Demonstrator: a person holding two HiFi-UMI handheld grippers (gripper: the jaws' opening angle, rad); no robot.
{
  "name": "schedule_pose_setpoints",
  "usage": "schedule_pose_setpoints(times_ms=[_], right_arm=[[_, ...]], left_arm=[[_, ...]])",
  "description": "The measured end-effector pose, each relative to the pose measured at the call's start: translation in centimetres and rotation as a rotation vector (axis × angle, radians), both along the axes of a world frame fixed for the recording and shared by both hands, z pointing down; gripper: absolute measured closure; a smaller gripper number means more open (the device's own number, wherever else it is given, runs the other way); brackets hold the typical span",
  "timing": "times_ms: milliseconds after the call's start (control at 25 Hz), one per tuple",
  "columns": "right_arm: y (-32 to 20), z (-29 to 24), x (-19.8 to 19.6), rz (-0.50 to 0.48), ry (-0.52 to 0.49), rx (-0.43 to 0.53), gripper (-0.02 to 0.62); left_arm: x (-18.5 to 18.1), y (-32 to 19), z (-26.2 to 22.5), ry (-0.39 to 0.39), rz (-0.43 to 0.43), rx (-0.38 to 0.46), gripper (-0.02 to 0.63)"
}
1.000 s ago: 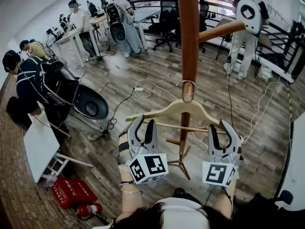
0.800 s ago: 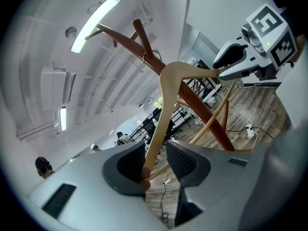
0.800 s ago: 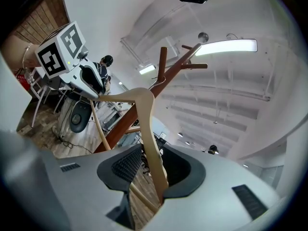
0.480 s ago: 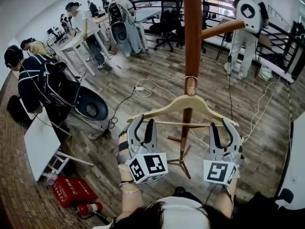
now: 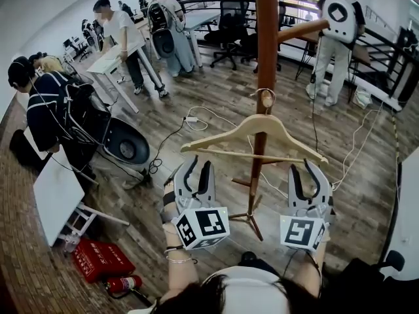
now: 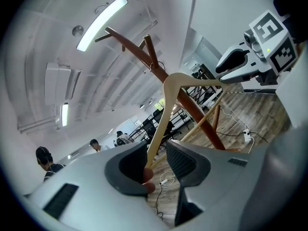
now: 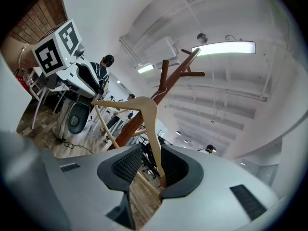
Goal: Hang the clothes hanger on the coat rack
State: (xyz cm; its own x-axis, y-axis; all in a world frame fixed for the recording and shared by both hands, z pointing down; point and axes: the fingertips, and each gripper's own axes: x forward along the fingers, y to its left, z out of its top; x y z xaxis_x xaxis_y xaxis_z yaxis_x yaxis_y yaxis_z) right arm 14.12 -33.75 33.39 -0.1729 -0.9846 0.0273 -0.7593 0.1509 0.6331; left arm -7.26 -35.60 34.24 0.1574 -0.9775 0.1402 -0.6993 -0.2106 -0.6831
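Hanger (image 5: 226, 135), ends inside left tool (image 5: 198, 165), right tool (image 5: 302, 168)

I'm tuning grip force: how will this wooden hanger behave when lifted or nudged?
The hanger looks like solid wood, so it is probably stiff and fairly light. Its smooth arms might slide in the left tool and right tool. On its thin metal hook it would likely swing.
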Motion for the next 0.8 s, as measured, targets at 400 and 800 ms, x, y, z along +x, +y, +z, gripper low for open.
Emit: schedule_pose_setpoints(times_ms=[400, 800], right_arm=[[-1.4, -0.1, 1.1, 0.001, -0.03, -0.007, 0.46], [5.1, 0.6, -1.0, 0.008, -0.081, -0.002, 0.466]], left_arm=[[1.1, -1.6, -0.1, 0.059, 0.029, -0.004, 0.486], [-1.1, 4.7, 0.9, 0.086, 0.044, -0.005, 0.509]])
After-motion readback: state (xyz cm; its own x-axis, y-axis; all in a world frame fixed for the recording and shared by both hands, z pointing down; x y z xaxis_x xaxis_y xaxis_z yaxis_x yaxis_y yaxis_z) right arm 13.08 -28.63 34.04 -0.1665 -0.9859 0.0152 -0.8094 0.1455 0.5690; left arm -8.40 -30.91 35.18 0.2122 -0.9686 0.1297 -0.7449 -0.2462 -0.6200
